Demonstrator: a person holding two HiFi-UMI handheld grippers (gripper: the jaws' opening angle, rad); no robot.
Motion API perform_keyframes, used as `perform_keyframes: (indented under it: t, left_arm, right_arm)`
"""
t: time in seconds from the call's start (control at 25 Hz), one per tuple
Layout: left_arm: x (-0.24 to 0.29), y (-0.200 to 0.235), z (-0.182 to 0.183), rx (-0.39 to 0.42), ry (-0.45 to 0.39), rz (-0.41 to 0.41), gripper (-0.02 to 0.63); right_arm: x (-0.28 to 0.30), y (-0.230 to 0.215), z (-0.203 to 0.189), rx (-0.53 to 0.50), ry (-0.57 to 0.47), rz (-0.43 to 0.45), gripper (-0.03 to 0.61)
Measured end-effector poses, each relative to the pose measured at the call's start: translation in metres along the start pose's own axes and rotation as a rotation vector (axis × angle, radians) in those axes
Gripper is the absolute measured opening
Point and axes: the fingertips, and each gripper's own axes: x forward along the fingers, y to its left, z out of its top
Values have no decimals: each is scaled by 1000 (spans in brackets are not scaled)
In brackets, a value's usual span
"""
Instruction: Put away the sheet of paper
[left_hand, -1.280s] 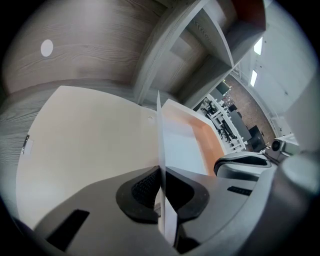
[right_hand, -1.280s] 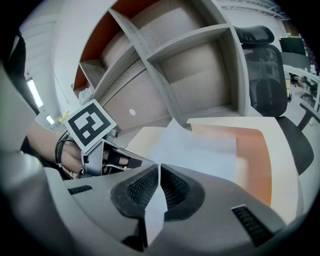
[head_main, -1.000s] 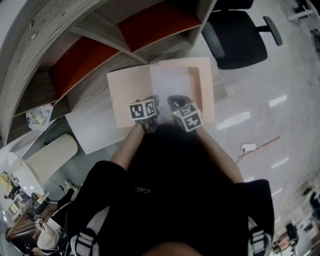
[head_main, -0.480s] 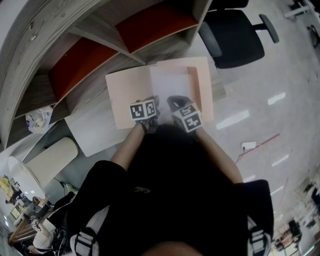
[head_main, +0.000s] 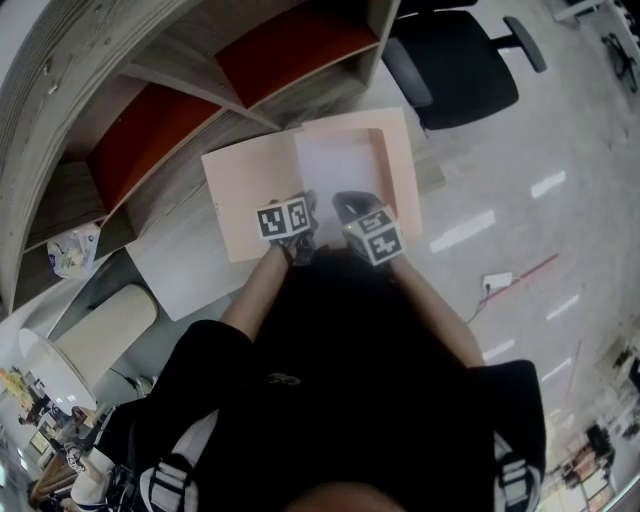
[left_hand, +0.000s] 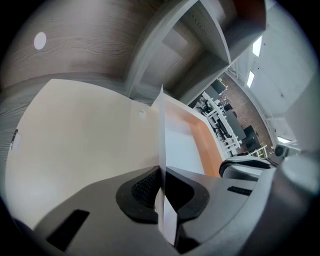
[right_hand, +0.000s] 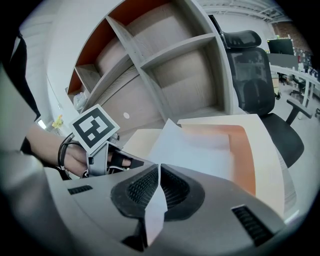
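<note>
You have a hand-held gripper in each hand, and both are pinching the same sheet of paper. Your left hand-held gripper has its jaws pressed together on the near edge of the sheet. The thin white edge stands straight up between the dark ribbed pads. Your right hand-held gripper is clamped on the near edge too, and a small corner of the paper pokes out below its pads. The two sit close beside each other, right in front of your body.

The sheet is white. It lies over the right half of an open peach folder. A darker orange band of the folder shows along the far side and the right side of the sheet. The left half of the folder is bare.

The folder lies flat on the grey wood tabletop. Behind it stands a wooden shelf with red-orange backs in its boxes. A black office chair is on the floor past the right end of the shelf. A flat white board lies on the tabletop just left of the folder.
</note>
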Motion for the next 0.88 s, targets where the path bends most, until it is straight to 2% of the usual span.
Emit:
perform_keyframes:
  t: [0.6, 0.88]
  left_arm:
    - [14, -11, -2, 19, 31, -25, 46]
    - [24, -17, -6, -33, 55, -61, 46]
  right_arm:
    - [-10, -10, -7, 27, -7, -40, 28]
    - [-15, -14, -9, 33, -3, -54, 29]
